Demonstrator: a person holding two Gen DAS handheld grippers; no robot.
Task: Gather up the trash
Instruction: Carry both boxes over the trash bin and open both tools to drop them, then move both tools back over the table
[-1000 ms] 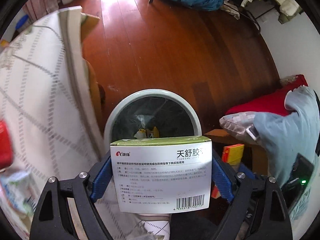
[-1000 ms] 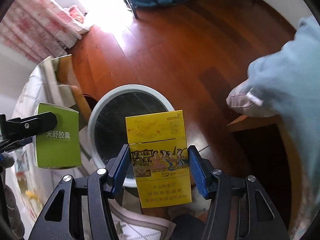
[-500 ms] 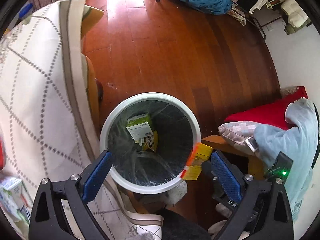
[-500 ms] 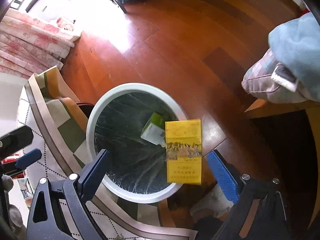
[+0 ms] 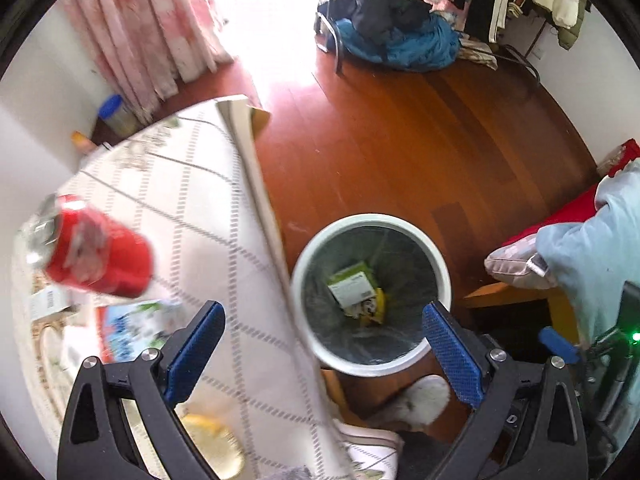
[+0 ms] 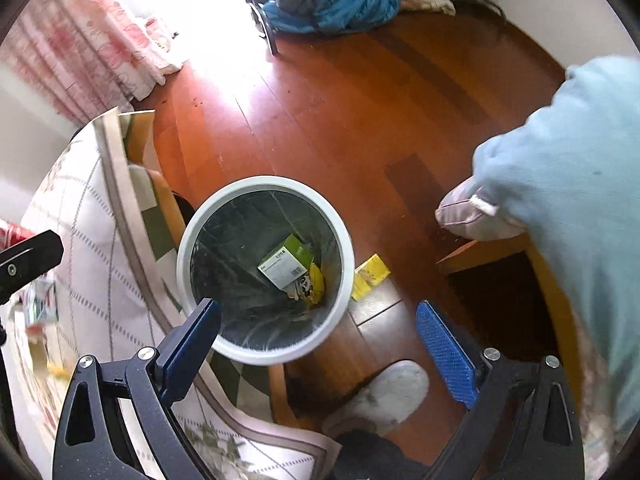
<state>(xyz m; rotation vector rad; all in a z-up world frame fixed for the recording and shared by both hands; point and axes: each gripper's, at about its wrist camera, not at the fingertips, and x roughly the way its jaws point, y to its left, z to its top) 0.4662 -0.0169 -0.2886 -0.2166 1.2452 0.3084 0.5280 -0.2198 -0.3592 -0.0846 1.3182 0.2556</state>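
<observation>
Wood floor (image 6: 360, 112): reddish-brown boards, bare and open beyond the bin.
Bin: one round white-rimmed wastebasket (image 6: 344, 240) with dark liner, touching the checked tablecloth's edge (image 6: 120, 216).
Inside: one green-and-white carton (image 6: 286, 262).
Outside: one yellow packet (image 6: 370, 276) on the floor, against the rim.
Claws: left gripper (image 5: 324, 340) and right gripper (image 6: 318, 328) both spread wide, empty.

Place: I'm in a home bedroom.
Signs: far pink curtains (image 5: 160, 36), clothes pile (image 5: 396, 36), wood floor (image 5: 400, 152), near slipper (image 6: 380, 396).
</observation>
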